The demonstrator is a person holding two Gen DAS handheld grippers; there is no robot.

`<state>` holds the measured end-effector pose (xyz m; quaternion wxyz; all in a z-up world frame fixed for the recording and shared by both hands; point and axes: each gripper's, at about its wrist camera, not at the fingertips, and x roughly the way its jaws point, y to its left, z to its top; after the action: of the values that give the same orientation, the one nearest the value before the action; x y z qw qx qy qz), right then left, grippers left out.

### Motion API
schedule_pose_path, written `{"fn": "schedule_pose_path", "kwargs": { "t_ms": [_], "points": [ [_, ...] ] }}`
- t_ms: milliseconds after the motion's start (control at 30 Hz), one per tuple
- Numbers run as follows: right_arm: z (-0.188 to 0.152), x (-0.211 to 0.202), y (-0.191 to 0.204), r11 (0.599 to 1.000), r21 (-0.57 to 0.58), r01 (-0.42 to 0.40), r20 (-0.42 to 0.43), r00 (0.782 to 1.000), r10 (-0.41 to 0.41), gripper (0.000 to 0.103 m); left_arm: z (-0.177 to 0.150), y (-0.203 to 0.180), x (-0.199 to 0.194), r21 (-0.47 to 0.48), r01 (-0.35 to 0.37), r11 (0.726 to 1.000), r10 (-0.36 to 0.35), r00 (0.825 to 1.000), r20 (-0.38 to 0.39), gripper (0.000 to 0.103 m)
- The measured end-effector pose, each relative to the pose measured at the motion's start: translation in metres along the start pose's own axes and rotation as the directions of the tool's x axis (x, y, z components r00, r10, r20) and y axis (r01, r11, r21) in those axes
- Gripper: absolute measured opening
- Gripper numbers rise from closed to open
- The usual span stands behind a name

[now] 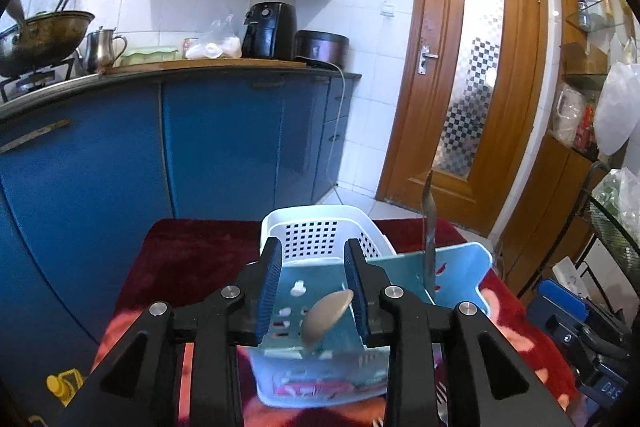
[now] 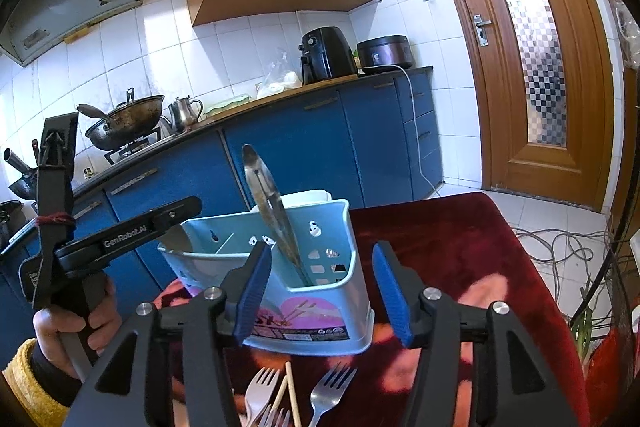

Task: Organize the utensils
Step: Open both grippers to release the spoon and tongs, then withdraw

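In the left wrist view the spoon (image 1: 326, 315) is blurred, and its handle is lost behind the holder (image 1: 460, 275) wall at six o'clock. The forks (image 2: 332, 391) are cut off by the lower edge in the right wrist view — only tines and necks are seen — and the chopsticks (image 2: 290, 393) are cropped likewise. The lower end of the knife (image 2: 272, 211) is hidden inside the holder. The white basket (image 2: 304, 198) is almost wholly masked at twelve o'clock. The left gripper's (image 2: 168, 223) fingertips are concealed behind the holder's rim.
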<state>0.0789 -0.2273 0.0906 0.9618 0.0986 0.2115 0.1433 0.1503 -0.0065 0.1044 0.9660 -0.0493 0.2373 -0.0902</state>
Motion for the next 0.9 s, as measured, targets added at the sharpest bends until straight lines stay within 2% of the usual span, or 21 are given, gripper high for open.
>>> {"fn": "schedule_pose_path", "kwargs": {
  "t_ms": [467,733,900],
  "points": [
    [-0.009,-0.026,0.020,1.000,0.000,-0.006,-0.026,1.000,0.006,0.059,-0.024,0.008,-0.044,-0.027,-0.029,0.999,0.026,0.994,-0.109,0.033],
    [-0.024,-0.041,0.029,0.999,-0.039,0.024,-0.072,0.997,-0.026,0.059,-0.053,0.014,-0.056,-0.046,-0.019,0.999,0.009,0.979,-0.205,0.033],
    [-0.038,-0.043,0.029,0.998,-0.060,0.036,-0.116,0.992,-0.043,0.059,-0.075,0.009,-0.058,-0.047,-0.003,0.999,-0.010,0.963,-0.270,0.033]
  ]
}}
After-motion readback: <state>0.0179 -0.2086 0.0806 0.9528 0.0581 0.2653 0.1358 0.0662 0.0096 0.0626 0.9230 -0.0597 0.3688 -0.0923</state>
